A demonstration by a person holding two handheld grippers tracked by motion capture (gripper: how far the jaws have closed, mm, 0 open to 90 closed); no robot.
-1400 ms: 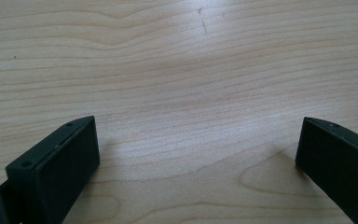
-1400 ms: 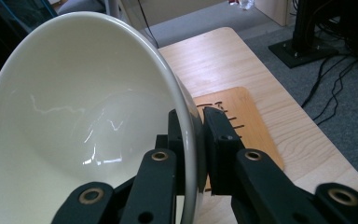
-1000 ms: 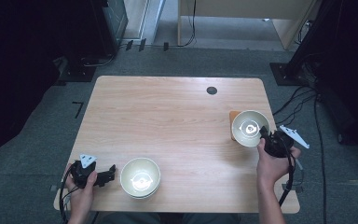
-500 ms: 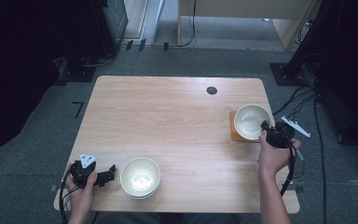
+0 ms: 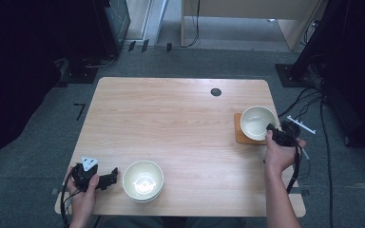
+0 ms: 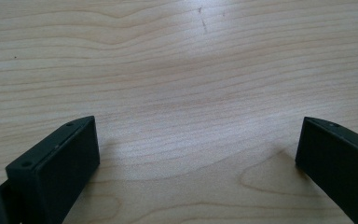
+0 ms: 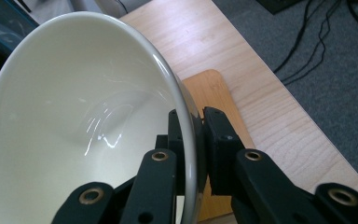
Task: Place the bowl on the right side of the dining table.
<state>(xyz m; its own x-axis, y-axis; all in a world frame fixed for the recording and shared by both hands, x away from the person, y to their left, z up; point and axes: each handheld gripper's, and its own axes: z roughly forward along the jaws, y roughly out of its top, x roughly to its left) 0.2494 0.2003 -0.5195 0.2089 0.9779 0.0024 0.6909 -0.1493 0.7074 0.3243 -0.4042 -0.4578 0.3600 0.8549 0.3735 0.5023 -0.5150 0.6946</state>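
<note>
Wooden table (image 5: 171, 123) | right tongs (image 7: 196, 140) pinching cream bowl (image 7: 74, 116) rim over coaster (image 5: 240, 135) | left tongs (image 6: 196, 154) spread wide

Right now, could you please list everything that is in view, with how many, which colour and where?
table: one, light wood, centre of the high view, with a small dark round hole near its far edge
mat: one, orange-brown, right side of the table
bowl on the mat: one, cream; the rim is clamped between the right jaws
stacked bowls: cream, near edge left of centre; the count is unclear
cables: several, black, on the grey floor to the right
left hand-held gripper: black, near-left corner, jaws wide apart over bare wood, held by the left hand
right hand-held gripper: black, held by the right hand
</note>
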